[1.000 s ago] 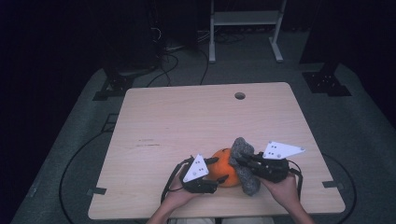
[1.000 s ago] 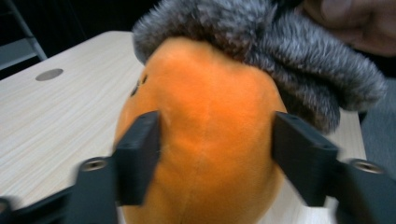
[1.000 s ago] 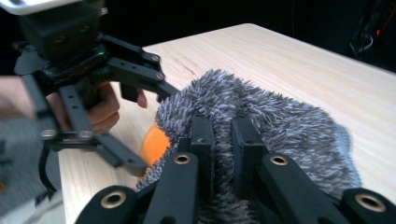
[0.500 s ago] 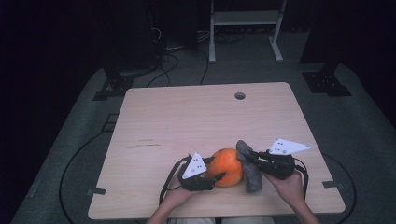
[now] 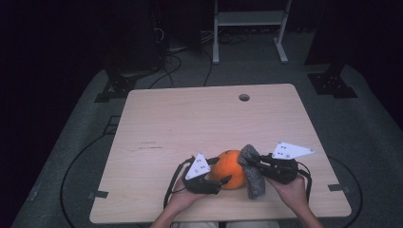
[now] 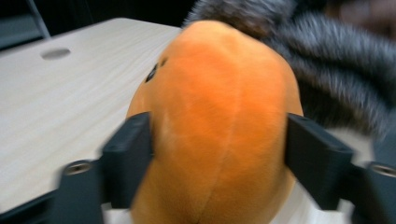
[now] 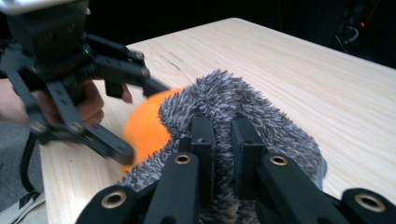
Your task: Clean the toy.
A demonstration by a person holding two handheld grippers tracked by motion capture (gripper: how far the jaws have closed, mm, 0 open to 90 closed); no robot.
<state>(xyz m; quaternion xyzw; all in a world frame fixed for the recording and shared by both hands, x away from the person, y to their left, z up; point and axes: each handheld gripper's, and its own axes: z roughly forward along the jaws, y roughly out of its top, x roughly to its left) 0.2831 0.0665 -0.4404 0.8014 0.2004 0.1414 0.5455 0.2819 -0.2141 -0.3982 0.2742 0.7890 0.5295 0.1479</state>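
Plush [image 5: 230, 169] near table's front edge [image 5: 142, 219], left gripper [image 5: 219, 173] astride (jaws just widened)

Wooden table [image 5: 190, 118], hole [image 5: 244, 97] near its top edge. White rack [image 5: 249, 19] top centre; cables [image 5: 176, 59] on floor, upper left.

- Left gripper [image 5: 223, 175] jaws just opened wider around orange plush ball [image 5: 231, 168].
- Grey fuzzy cloth [image 5: 252, 176], pinched in right gripper [image 5: 250, 161], now lower along right side of ball, no more draped over top.
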